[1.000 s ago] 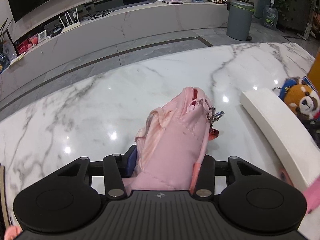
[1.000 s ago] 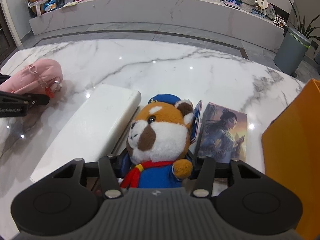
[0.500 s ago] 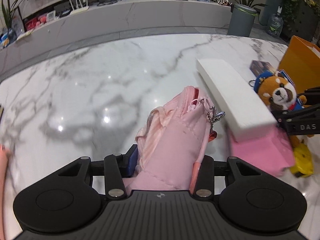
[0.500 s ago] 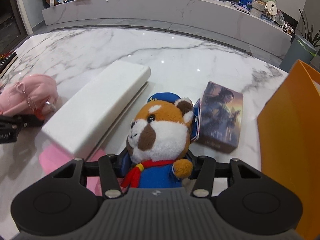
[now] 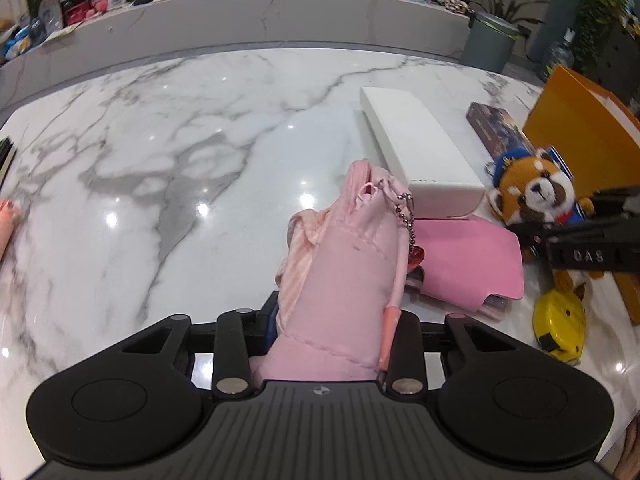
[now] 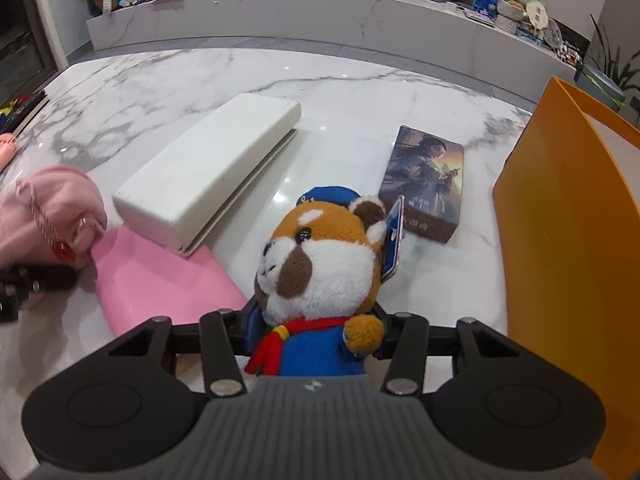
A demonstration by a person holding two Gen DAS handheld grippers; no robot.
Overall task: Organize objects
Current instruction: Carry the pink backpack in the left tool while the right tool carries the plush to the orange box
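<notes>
Tongs (image 5: pixel 332 320) round pouch (image 5: pixel 344 264); tape measure (image 5: pixel 560 326) alongside.

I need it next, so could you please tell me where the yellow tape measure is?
In the left wrist view the tape measure lies on the marble table at the right edge, right of the pink case.

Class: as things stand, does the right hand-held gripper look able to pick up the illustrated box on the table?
Probably not yet. The right hand-held gripper is shut on the plush toy, so its jaws are full, though the illustrated box lies uncovered just beyond.
</notes>
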